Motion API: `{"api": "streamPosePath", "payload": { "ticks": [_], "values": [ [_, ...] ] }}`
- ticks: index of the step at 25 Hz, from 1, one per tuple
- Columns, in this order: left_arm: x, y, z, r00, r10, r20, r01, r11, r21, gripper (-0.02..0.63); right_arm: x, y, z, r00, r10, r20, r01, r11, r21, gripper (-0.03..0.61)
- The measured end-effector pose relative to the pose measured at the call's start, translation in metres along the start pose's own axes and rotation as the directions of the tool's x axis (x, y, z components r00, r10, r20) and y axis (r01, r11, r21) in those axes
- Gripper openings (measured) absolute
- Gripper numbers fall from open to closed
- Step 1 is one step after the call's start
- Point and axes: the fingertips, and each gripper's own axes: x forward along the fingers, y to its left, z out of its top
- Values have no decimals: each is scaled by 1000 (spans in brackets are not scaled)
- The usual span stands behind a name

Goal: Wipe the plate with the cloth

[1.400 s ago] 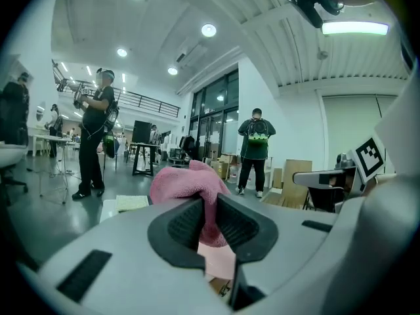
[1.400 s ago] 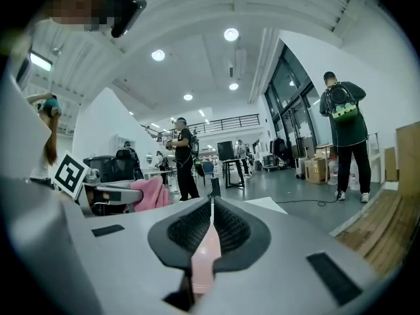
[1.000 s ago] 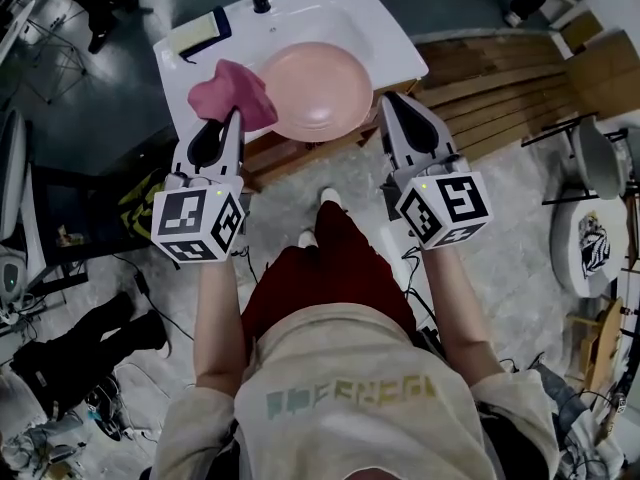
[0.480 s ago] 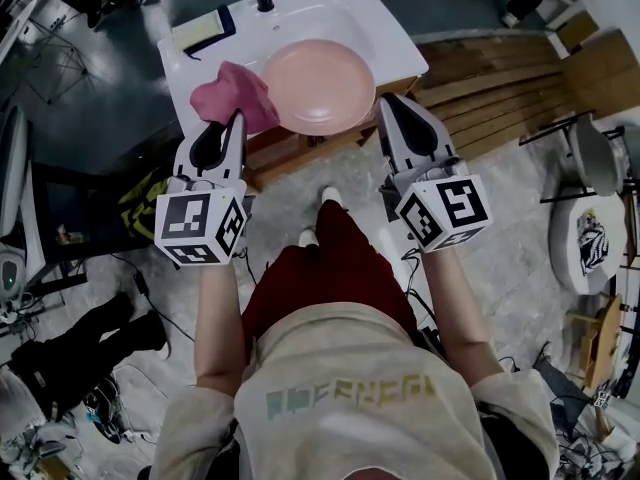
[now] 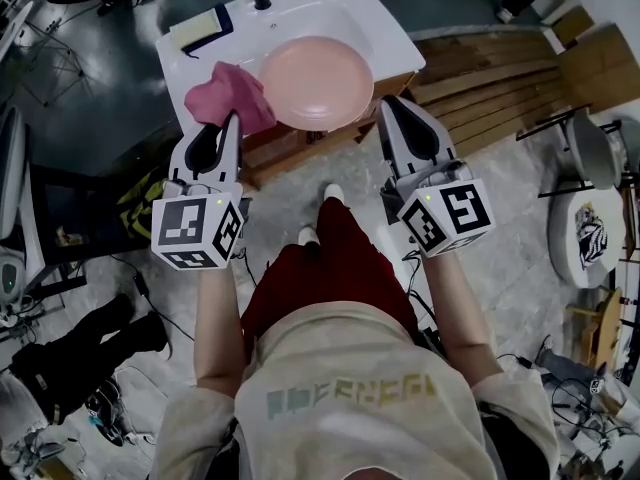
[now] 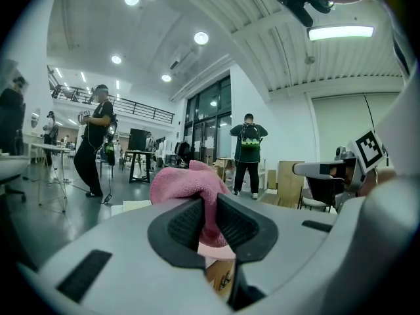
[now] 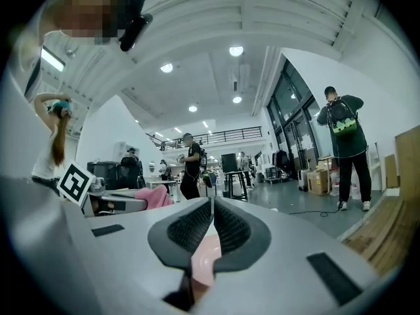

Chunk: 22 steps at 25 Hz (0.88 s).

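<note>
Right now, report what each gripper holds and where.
Left gripper pinches the pink cloth by a fold at its near edge; right gripper clamps the pink plate by its right rim.

Bright ovhd light, fisheye distort., dark corners

Pink cloth (image 5: 228, 95) beside plate (image 5: 316, 81) — white sink (image 5: 345, 8) beneath.

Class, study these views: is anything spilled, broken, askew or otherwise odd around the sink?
Nothing stands out. The pink plate is whole, held at its rim by the right gripper over the white sink. The pink cloth is bunched in the left gripper at the plate's left edge. No spill shows.
</note>
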Motion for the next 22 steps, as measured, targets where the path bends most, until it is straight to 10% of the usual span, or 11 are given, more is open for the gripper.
{"api": "streamPosePath", "payload": {
  "ticks": [22],
  "values": [
    [-24,-19,1,1000,-14,5,14,1000,6,60,-31,6,-10,997,-66,-43,62,994,-89,38]
  ]
}}
